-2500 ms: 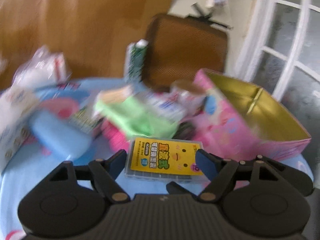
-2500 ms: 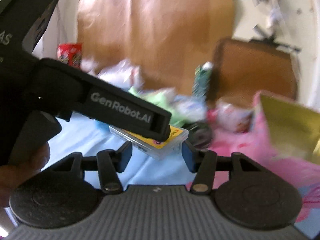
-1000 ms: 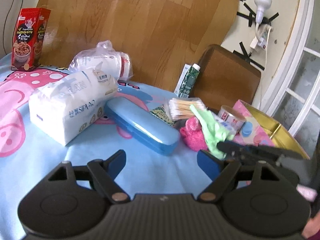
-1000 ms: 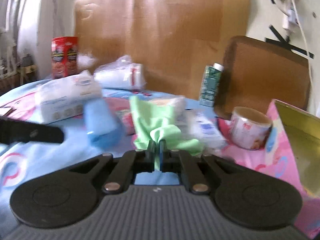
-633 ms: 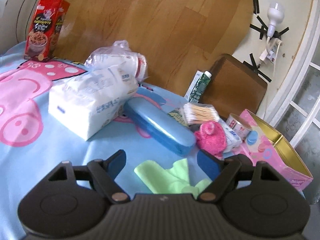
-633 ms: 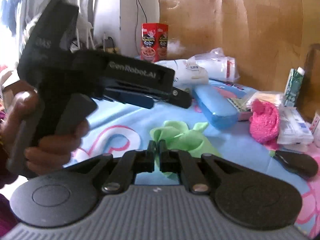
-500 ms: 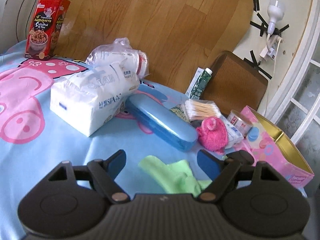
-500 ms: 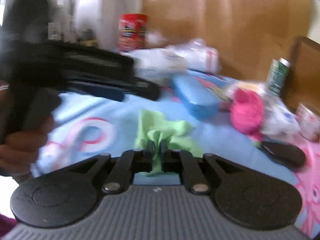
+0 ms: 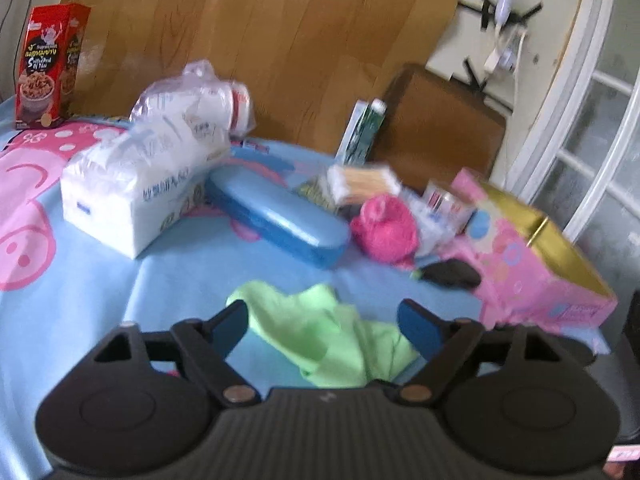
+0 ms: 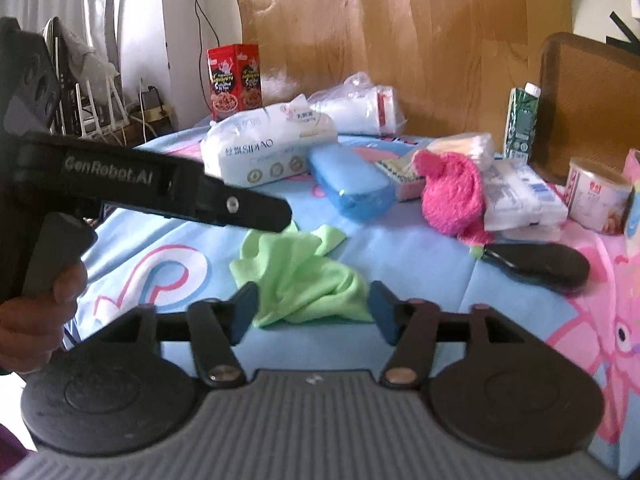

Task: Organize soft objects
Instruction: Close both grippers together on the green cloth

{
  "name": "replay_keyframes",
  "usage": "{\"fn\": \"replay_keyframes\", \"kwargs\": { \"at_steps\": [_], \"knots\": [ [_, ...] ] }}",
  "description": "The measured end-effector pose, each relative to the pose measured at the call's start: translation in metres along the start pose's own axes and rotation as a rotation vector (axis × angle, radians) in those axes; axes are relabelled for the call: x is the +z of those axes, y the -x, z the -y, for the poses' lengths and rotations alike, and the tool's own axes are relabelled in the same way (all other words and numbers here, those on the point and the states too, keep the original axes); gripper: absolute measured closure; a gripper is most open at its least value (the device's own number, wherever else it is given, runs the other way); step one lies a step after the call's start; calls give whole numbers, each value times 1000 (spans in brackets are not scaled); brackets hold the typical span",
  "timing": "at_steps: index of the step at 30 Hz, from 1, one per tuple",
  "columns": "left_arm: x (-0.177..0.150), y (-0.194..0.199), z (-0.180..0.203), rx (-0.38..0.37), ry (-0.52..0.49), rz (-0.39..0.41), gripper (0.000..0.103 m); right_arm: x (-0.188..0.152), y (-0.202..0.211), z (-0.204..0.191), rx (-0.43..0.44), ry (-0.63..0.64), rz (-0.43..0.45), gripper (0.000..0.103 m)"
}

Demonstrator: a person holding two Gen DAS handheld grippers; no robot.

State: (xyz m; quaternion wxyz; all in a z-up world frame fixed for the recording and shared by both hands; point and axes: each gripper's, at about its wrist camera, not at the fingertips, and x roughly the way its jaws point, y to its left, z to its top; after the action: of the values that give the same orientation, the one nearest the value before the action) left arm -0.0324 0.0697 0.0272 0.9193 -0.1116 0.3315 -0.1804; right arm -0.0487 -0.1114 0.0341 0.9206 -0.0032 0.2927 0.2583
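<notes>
Right wrist view: crumpled light-green cloth [image 10: 298, 276] lay on the blue cartoon-print surface [image 10: 420, 264], between the wide-open, empty fingers of the right hand-held gripper [image 10: 312, 308]. Left hand-held gripper [image 9: 324, 326], lettered "GenRobot.AI", was likewise open and empty. White tissue pack [image 10: 268, 146] read "SIPIAO".

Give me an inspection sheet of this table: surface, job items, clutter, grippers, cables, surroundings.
Surface: blue cartoon-print tablecloth, crowded along the back.
Job's things: crumpled green cloth lying loose on the tablecloth; fuzzy pink knit item beside the blue hard case.
Clutter: white tissue pack, red snack box, green carton, small tin, pink gold-lined box, black oval object.
Grippers: left gripper open; right gripper open, the cloth in front of both.
Cables: black cable on the wall.
Surroundings: wooden board, brown chair back.
</notes>
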Motion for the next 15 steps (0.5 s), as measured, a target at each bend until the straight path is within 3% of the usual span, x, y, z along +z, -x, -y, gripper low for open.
{"fn": "replay_keyframes", "kwargs": {
  "at_steps": [4, 5, 6, 7, 10, 11, 13, 15],
  "knots": [
    [-6, -16, -4, 48, 22, -68, 16, -2, -5, -1, 9, 3, -22, 35],
    [-8, -15, -1, 52, 14, -51, 25, -3, -8, -2, 13, 11, -27, 38],
    [-8, -17, 3, 39, 2, -59, 29, -5, -8, -6, 4, 34, -16, 51],
    [-9, -19, 8, 25, -14, -67, 44, -7, -8, -9, 7, 60, -9, 65],
    [-6, -21, 25, -9, -48, -76, 63, -8, -5, -10, 15, 73, 3, 83],
    [-4, -23, 30, -38, -53, -88, 63, -8, -3, -7, 22, 62, 7, 91],
    [1, -25, 41, -125, -52, -115, 63, -8, 2, -2, 8, 41, 26, 93],
    [5, -27, 65, -112, -129, -99, 63, -9, 11, 3, -33, 37, 67, 93]
  ]
}}
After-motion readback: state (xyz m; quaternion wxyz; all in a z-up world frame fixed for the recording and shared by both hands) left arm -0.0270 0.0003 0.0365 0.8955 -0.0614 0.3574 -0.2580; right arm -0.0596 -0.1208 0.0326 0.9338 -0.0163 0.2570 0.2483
